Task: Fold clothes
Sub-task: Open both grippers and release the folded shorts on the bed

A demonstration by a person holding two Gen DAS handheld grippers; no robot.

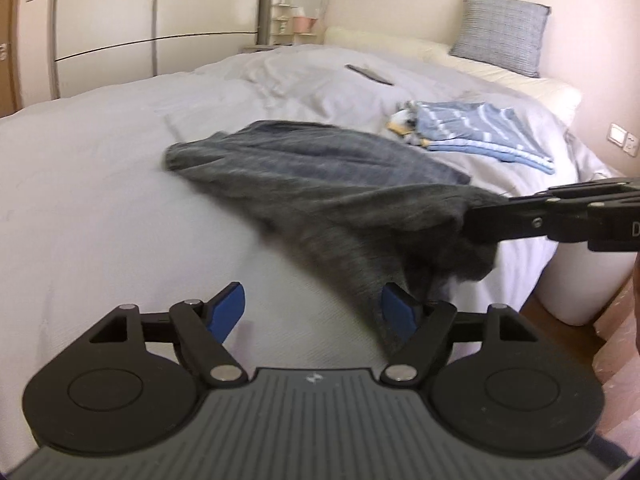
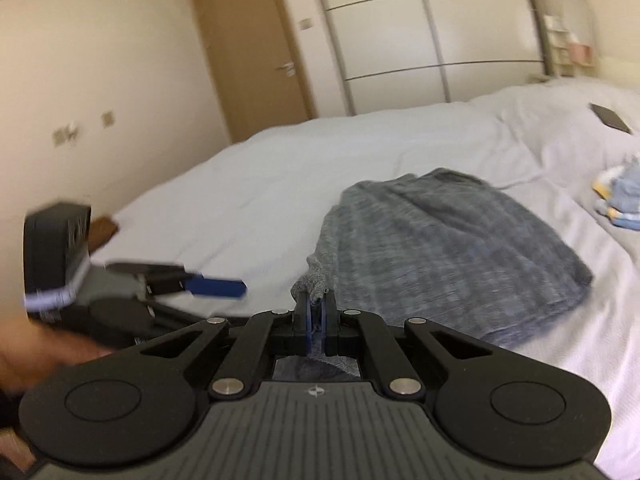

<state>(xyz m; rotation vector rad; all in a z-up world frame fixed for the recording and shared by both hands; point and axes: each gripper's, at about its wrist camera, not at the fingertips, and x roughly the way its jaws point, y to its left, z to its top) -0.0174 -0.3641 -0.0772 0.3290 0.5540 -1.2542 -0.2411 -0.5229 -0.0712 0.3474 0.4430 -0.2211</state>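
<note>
A grey knitted garment [image 1: 320, 176] lies on the white bed [image 1: 100, 184], one corner lifted toward the right. My right gripper [image 2: 318, 312] is shut on that corner; it also shows in the left wrist view [image 1: 480, 220] at the right edge. The garment spreads away from it over the bed [image 2: 452, 236]. My left gripper [image 1: 312, 312] is open with blue pads, and the hanging cloth drapes against its right finger [image 1: 398, 312]. It shows in the right wrist view [image 2: 216, 286] at the left, blurred.
A folded blue striped garment [image 1: 480, 128] lies near the pillows. A dark flat device [image 1: 370, 74] lies further back on the bed. A grey cushion [image 1: 502, 32] leans on the wall. A wardrobe [image 1: 140, 20] and door [image 2: 248, 52] stand behind. The bed's edge [image 1: 576, 280] drops off right.
</note>
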